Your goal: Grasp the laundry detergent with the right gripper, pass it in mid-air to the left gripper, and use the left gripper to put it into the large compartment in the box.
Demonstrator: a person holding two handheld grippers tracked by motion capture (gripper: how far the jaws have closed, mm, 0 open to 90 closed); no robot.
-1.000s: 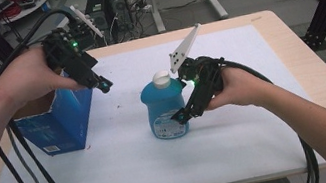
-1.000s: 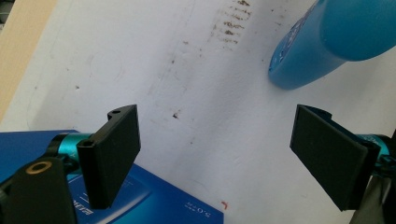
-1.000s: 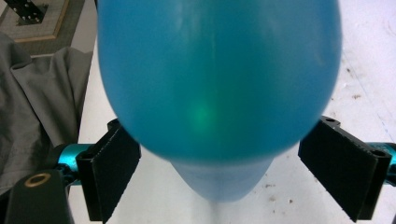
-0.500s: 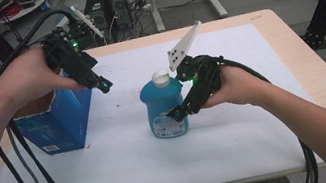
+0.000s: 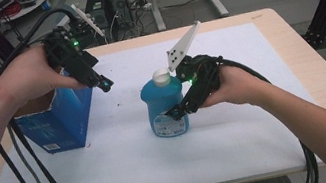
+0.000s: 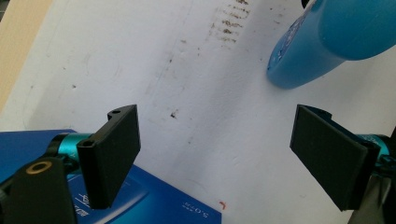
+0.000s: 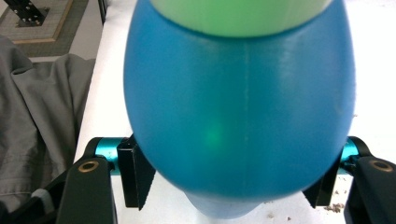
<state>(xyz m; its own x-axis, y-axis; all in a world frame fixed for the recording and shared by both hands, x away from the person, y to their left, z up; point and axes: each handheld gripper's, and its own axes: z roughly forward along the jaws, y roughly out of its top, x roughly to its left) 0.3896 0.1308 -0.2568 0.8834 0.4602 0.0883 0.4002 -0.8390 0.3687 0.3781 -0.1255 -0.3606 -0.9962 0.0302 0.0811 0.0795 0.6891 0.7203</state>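
Nothing shifted, right hand-held gripper [image 5: 178,112] clamping blue bottle [image 5: 164,102]

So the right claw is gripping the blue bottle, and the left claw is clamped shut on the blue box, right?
Not quite. The right claw does grip the blue bottle, but the left claw is open and holds nothing: the left gripper view shows its jaws wide apart above the white mat, beside the blue box.

Even, soft indoor light; close blue bottle [image 7: 236,116] blurred, faint green glare.
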